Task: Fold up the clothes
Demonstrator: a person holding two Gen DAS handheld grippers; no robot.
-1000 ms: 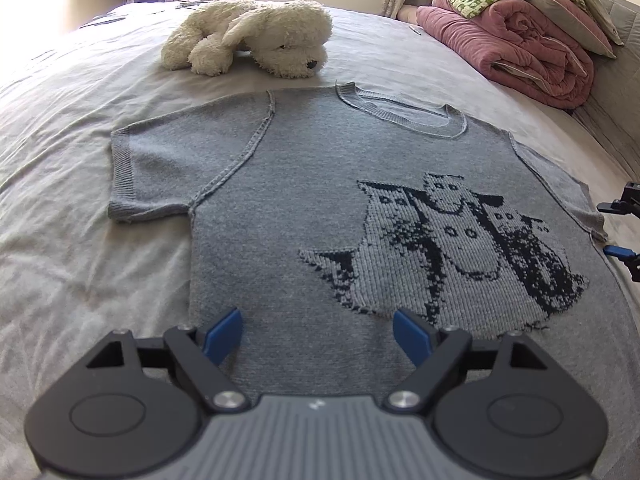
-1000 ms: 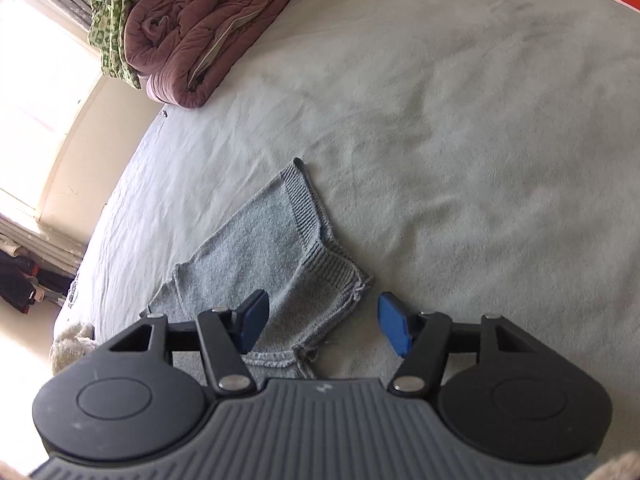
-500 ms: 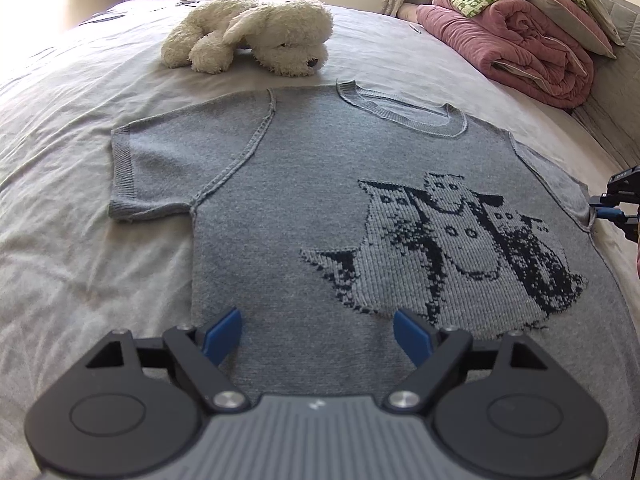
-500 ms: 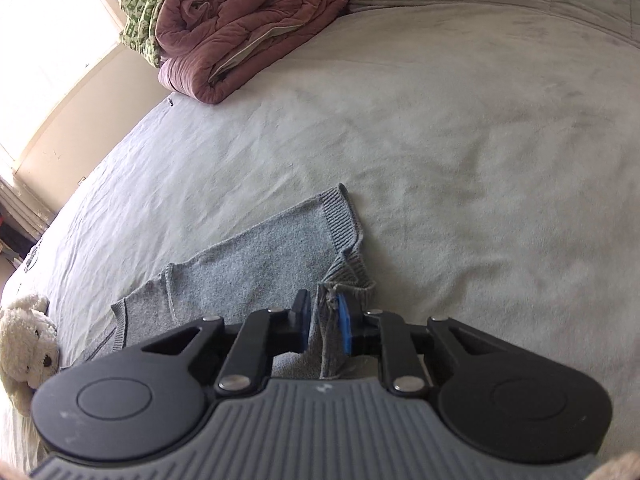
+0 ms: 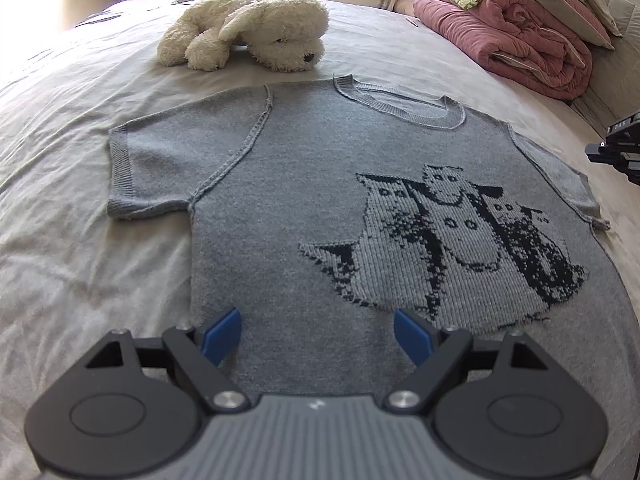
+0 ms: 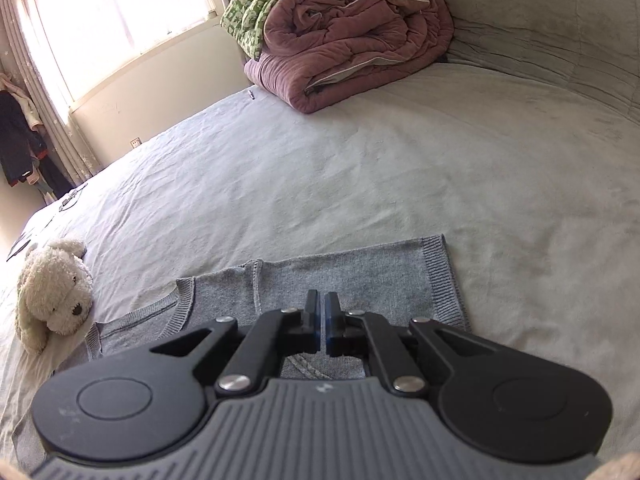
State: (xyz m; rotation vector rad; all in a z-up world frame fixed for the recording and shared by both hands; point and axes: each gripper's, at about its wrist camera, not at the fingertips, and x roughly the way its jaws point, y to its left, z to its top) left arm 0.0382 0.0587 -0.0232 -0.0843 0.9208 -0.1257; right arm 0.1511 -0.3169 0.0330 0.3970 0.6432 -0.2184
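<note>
Sweater (image 5: 288, 184), grey knit with cats, lies flat; left gripper (image 5: 318, 330) jaws apart, right gripper (image 6: 320, 322) jaws closed, empty.

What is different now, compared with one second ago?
The right gripper has just closed its fingers. It pinched the crumpled sleeve, which now lies flat, and no cloth shows between them. The left gripper stays open above the hem. The sweater and plush dog are unmoved.

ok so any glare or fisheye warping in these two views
Right wrist view: the window is blown out to white and washes the wall beside it; the bed bows strongly toward the edges. Left wrist view: a glare patch in the top left corner, the sweater evenly lit and sharp, the bed's edges curving away.
</note>
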